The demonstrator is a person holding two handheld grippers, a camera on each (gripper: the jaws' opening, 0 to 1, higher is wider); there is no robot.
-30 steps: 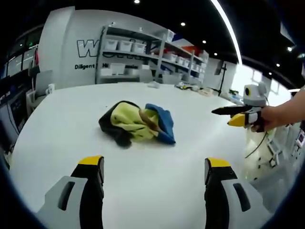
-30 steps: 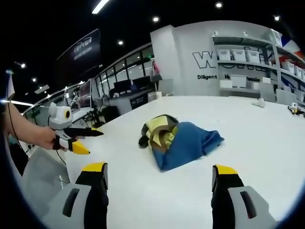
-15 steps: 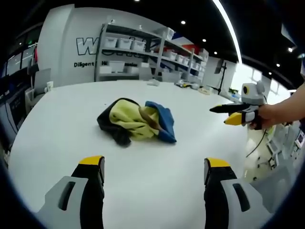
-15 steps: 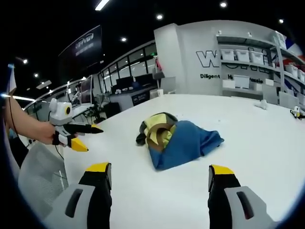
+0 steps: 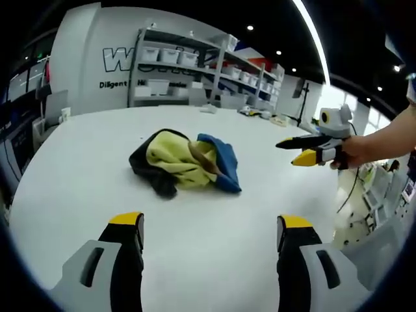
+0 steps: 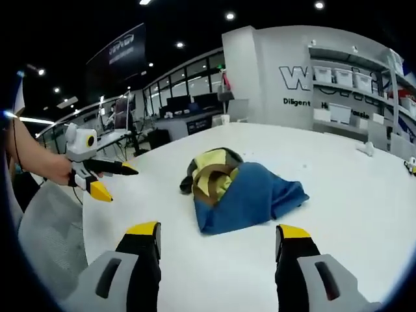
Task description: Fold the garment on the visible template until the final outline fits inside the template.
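A wide white worktop (image 5: 78, 162) stands in a large hall with a dark ceiling and small round ceiling lights (image 6: 229, 15). Behind it is a pale grey wall (image 5: 84, 45) with dark letters, beside a metal shelf rack (image 5: 188, 71) that carries white boxes. A long light strip (image 5: 312, 36) crosses the ceiling. In the right gripper view, desks with monitors (image 6: 188, 104) stand before glass partitions.

Two cameras facing the same heap from opposite sides

The left gripper view looks low across the white table (image 5: 78, 169) toward the crumpled garment (image 5: 185, 160) and the shelves (image 5: 195, 71) behind, with the right gripper (image 5: 296, 151) entering from the right. The right gripper view sits perhaps slightly nearer the garment (image 6: 244, 192), facing the office side, with the left gripper (image 6: 114, 181) at its left. Both share the garment and tabletop.
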